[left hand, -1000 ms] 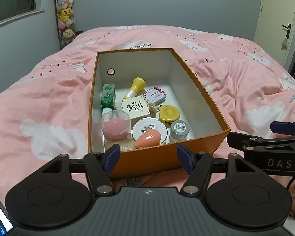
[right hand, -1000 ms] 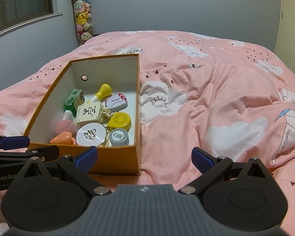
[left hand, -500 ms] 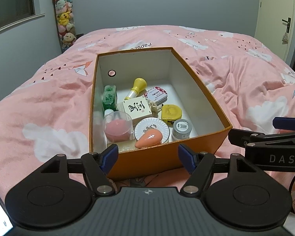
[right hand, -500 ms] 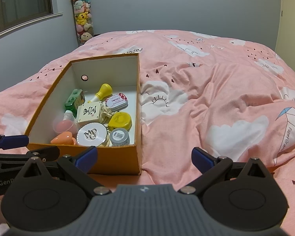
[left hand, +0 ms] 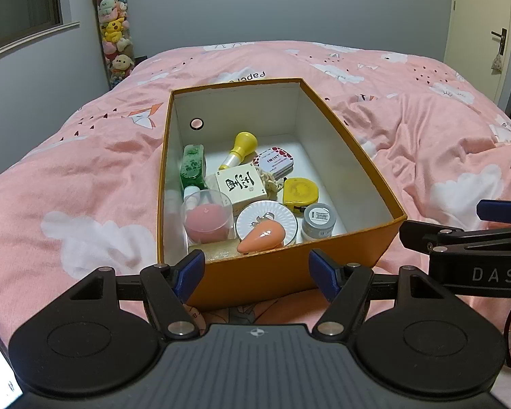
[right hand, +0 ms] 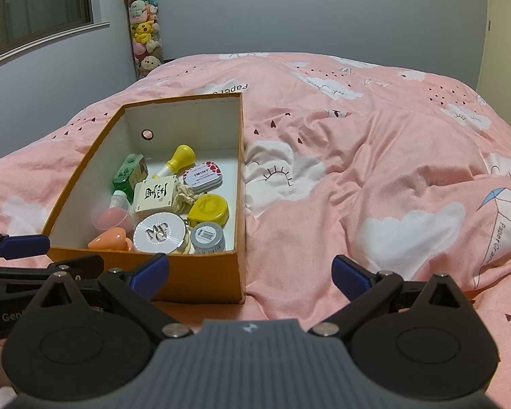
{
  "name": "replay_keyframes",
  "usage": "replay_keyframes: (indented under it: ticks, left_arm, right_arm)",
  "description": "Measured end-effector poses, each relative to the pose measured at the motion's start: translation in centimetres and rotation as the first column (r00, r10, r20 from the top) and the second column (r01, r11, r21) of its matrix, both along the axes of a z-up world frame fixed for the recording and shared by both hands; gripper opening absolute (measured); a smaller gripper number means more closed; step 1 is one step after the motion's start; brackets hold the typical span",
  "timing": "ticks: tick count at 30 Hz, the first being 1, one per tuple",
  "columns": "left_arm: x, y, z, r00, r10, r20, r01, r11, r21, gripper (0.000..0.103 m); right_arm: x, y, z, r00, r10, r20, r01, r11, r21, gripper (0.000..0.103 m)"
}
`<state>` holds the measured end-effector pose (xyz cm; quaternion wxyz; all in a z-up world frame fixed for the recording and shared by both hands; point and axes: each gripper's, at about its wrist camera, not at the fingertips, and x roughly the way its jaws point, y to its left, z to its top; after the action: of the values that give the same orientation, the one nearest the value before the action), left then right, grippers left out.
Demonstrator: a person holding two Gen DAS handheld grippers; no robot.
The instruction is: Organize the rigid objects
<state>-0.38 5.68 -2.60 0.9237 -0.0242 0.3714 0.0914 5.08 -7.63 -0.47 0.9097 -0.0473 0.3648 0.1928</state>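
An orange cardboard box (left hand: 289, 272) (right hand: 201, 276) sits on the pink bed. Inside lie an orange carrot-shaped piece (left hand: 260, 238), a round white compact (right hand: 158, 233), a pink cup (left hand: 206, 220), a green bottle (left hand: 192, 168), a yellow-topped bottle (left hand: 242, 148), a cream box with black characters (left hand: 240, 185), a mint tin (right hand: 202, 173), a yellow tape measure (left hand: 299, 191) and a grey jar (right hand: 207, 237). My left gripper (left hand: 255, 269) is open and empty, just before the box's near wall. My right gripper (right hand: 250, 269) is open and empty, at the box's near right corner.
The pink quilt (right hand: 374, 177) spreads rumpled to the right of the box. A tall clear tube of plush toys (left hand: 114, 41) stands by the far wall. A door (left hand: 483, 34) is at the far right. A window (right hand: 34, 10) is at the left.
Both grippers have risen a little, so the views look slightly more down into the box. Nothing in the box has moved.
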Motion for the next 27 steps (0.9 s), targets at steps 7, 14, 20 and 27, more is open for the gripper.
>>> replay_keyframes:
  ticks: [7,14,20,27]
  left_arm:
    - [-0.06,0.01,-0.03,1.0,0.002,-0.001,-0.002,1.0,0.003,0.082]
    - [0.05,0.05,-0.16,1.0,0.0,-0.007,0.0,1.0,0.003,0.082]
    - [0.08,-0.05,-0.26,1.0,-0.01,-0.008,0.01,1.0,0.005,0.082]
    - [0.08,-0.03,-0.26,1.0,-0.01,-0.008,0.01,1.0,0.004,0.082]
  right_arm:
    - [0.03,-0.04,-0.01,1.0,0.001,-0.001,-0.001,1.0,0.0,0.1]
    - [0.04,-0.07,-0.02,1.0,0.001,0.0,-0.001,1.0,-0.001,0.1]
    - [0.04,-0.05,-0.03,1.0,0.001,0.001,-0.001,1.0,0.0,0.1]
    - [-0.01,-0.01,-0.03,1.0,0.0,0.0,0.0,1.0,0.0,0.1]
